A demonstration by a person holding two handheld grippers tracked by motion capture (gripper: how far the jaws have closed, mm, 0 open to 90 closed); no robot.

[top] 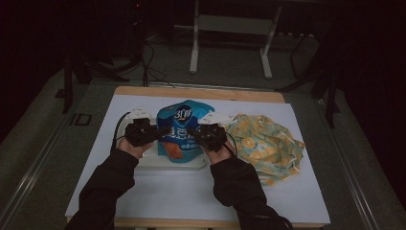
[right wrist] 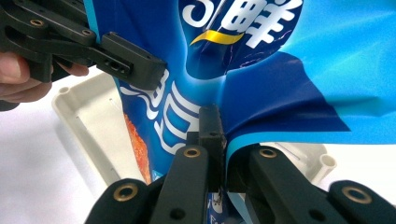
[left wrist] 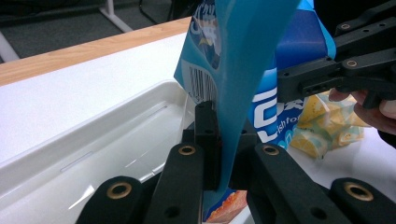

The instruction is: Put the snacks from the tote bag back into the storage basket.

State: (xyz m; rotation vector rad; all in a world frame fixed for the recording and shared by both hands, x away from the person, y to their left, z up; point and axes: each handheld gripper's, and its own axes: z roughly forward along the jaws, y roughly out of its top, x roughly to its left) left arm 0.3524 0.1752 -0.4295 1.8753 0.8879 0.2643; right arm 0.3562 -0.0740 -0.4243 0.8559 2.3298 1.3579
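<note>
1. The blue snack bag is held over the white tray, pinched at its side edges.
2. The left gripper and right gripper are each clamped on the bag.
3. Setting the bag down or lifting it away appears unfinished; the patterned cloth bag lies beside, untouched.

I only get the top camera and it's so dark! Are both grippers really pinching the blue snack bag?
Observer: Yes. The left gripper is shut on the snack bag's edge.
Operator: And the other one?
Observer: The right gripper is shut on its opposite edge.
Operator: What's on the bag's back?
Observer: A barcode.
Operator: Is anything in the white tray?
Observer: The part the left gripper view shows is bare.
</note>
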